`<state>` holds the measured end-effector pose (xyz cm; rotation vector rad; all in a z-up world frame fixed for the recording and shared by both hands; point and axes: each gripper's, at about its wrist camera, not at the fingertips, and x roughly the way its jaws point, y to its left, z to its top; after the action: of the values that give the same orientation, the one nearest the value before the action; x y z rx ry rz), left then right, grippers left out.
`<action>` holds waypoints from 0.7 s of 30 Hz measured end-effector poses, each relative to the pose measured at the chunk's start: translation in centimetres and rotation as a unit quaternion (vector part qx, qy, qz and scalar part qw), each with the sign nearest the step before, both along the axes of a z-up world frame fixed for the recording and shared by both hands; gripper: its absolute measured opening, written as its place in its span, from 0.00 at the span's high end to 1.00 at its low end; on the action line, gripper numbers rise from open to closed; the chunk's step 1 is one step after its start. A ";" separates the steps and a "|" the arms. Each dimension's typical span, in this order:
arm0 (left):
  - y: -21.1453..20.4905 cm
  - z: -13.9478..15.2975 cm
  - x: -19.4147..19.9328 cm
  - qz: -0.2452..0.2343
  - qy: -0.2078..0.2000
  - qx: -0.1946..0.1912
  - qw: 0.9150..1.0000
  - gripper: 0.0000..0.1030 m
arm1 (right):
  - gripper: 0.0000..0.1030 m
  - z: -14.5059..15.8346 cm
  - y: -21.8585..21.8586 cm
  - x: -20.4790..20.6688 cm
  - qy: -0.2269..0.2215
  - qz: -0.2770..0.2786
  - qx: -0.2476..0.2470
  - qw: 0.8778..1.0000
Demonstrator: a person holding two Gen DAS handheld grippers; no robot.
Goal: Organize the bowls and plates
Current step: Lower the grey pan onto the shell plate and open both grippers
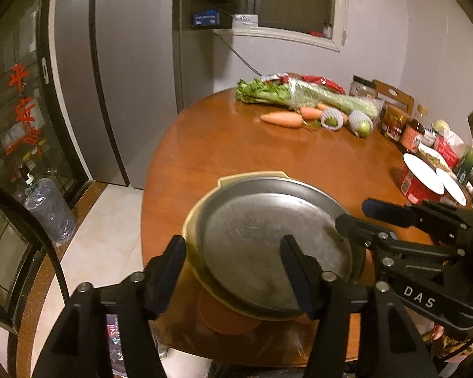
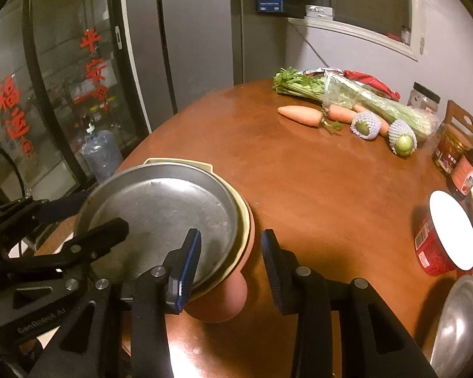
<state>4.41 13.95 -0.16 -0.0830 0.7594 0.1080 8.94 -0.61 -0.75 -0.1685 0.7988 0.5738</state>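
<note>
1. Your stack is built: the metal plate (image 1: 261, 245) sits in the cream dish (image 1: 252, 177), which rests on a pinkish bowl (image 2: 224, 299), all at the near edge of the table (image 1: 299, 157)
2. Your left gripper (image 1: 233, 271) stands apart, its fingers straddling the stack's left rim without clamping
3. Your right gripper (image 2: 231, 267) is also apart, straddling the stack's right rim
4. Left to do, I judge: the steel bowl (image 2: 460, 324), well off to the right of your right gripper, is not yet stacked
</note>
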 end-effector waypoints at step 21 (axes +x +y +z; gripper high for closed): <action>3.1 -1.3 0.6 -0.013 0.042 -0.079 0.996 0.29 | 0.51 -1.1 -0.8 0.5 0.057 -0.019 0.029 0.998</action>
<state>5.02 17.01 -1.46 -0.2195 0.8523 0.0265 9.46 -1.38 -1.85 -0.0675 0.8933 0.5739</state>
